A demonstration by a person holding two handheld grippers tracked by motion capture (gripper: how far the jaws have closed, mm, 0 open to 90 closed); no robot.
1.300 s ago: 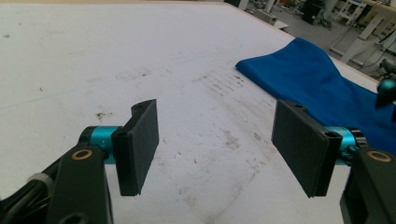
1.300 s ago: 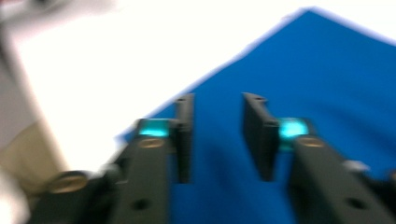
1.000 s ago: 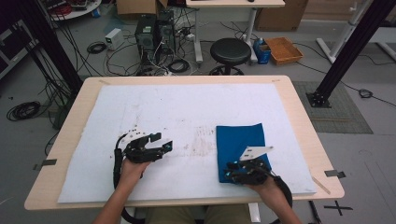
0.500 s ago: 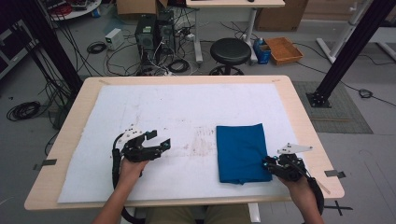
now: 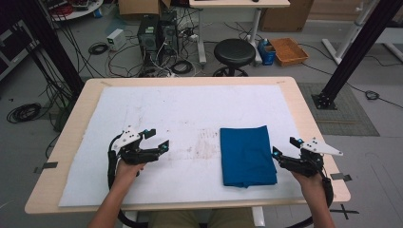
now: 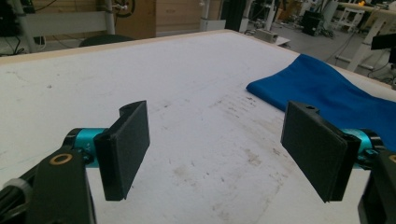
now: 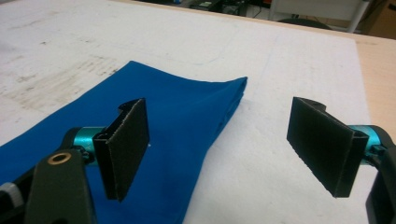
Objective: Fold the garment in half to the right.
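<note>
A folded blue cloth [image 5: 247, 156] lies flat on the white sheet [image 5: 190, 114], right of the table's middle. My right gripper [image 5: 285, 147] hovers just off the cloth's right edge. Its jaws have just been opening and now stand wide, with nothing between them. In the right gripper view [image 7: 224, 149] the cloth [image 7: 163, 121] lies under and beyond the left pad. My left gripper [image 5: 158, 139] rests over the bare sheet at the left, open, after spreading its jaws a little wider. In the left gripper view [image 6: 219, 149] the cloth [image 6: 336, 88] lies farther off to the right.
The white sheet covers most of a wooden table [image 5: 309, 118] and has smudges [image 5: 204, 142] near its middle. Beyond the far edge are a black stool [image 5: 234, 51], computer towers [image 5: 154, 33], floor cables and an orange tray [image 5: 289, 50]. Black frame posts stand at both sides.
My right gripper left the cloth's near right corner, moved right to just past its edge, and opened. The cloth now lies flat. My left gripper stayed in place, its jaws slightly wider.
</note>
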